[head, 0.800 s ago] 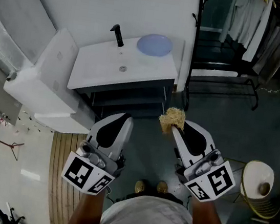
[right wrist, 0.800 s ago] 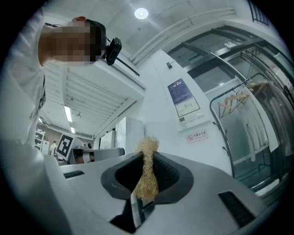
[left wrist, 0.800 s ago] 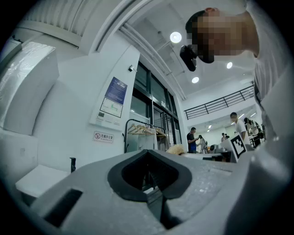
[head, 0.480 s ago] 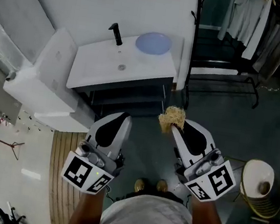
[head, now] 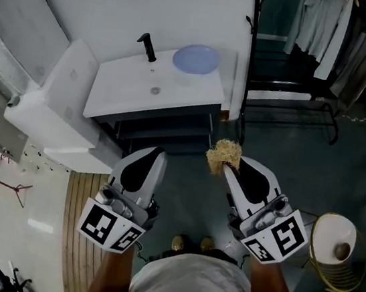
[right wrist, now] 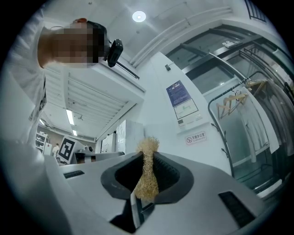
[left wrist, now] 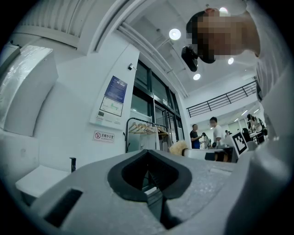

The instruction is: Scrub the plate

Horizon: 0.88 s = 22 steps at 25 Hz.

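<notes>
The right gripper [head: 227, 168] pinches a fibrous scrubber [head: 223, 154]; the left gripper [head: 155, 153] is pressed together, empty. The blue plate [head: 196, 59] lies on the counter [head: 126, 93] at eleven o'clock, likely stiff, slick, breakable: grip its rim.

place: open hall, washroom corner | cues: washbasin [head: 126, 90], faucet [head: 146, 46], clothes rack [head: 246, 63]

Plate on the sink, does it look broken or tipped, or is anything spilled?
Nothing stands out. The blue plate lies flat and whole on the white sink top, beside the black tap, with no spill showing. The straw-coloured scrubber is pinched in the right gripper, far from the plate.
</notes>
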Tool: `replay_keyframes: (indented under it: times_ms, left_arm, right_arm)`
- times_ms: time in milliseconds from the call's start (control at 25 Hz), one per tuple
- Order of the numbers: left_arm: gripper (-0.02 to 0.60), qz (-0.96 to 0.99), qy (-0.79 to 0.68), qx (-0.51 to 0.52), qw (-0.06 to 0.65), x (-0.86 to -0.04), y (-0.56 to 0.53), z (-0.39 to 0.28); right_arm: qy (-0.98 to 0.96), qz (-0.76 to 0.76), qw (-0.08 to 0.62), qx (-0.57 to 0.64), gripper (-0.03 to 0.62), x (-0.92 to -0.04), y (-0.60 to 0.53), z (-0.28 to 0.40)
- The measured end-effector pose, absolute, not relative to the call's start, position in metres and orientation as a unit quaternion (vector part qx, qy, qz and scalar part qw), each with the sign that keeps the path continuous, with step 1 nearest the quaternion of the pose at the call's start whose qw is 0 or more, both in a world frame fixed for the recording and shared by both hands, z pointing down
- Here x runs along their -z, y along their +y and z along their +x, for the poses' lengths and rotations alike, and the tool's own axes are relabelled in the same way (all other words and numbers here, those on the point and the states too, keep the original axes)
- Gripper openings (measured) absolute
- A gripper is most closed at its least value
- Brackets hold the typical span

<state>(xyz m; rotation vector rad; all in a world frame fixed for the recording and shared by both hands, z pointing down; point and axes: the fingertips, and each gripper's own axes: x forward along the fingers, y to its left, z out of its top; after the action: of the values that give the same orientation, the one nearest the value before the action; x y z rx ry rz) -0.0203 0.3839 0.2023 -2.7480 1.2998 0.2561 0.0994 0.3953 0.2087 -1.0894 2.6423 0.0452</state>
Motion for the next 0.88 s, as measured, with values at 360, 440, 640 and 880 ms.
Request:
replay_keyframes:
  times_ms: [360,440,640,880]
  left_arm:
    - [0.017,-0.891,0.444,-0.068,0.060,-0.207,0.368,0.009]
    - [0.017,-0.889,0.450,-0.065,0.058,-0.209,0.364,0.009]
    - [0.017,-0.887,0.454,-0.065,0.061,-0.208,0.344,0.005]
    - [0.017,-0.889,0.448,-0.072,0.063,-0.205,0.305,-0.005]
  right_arm:
    - [0.922,-0.357,0.148,-0.019,0.061,-0.212,0.371,0.132]
    - [0.924,-0.352,0.149,-0.016,0.061,-0.214,0.365,0.133]
    - [0.925,-0.348,0.148,-0.016,0.061,-0.216,0.343,0.129]
    - [0.924,-0.354,0.144,-0.022,0.061,-0.213,0.307,0.121]
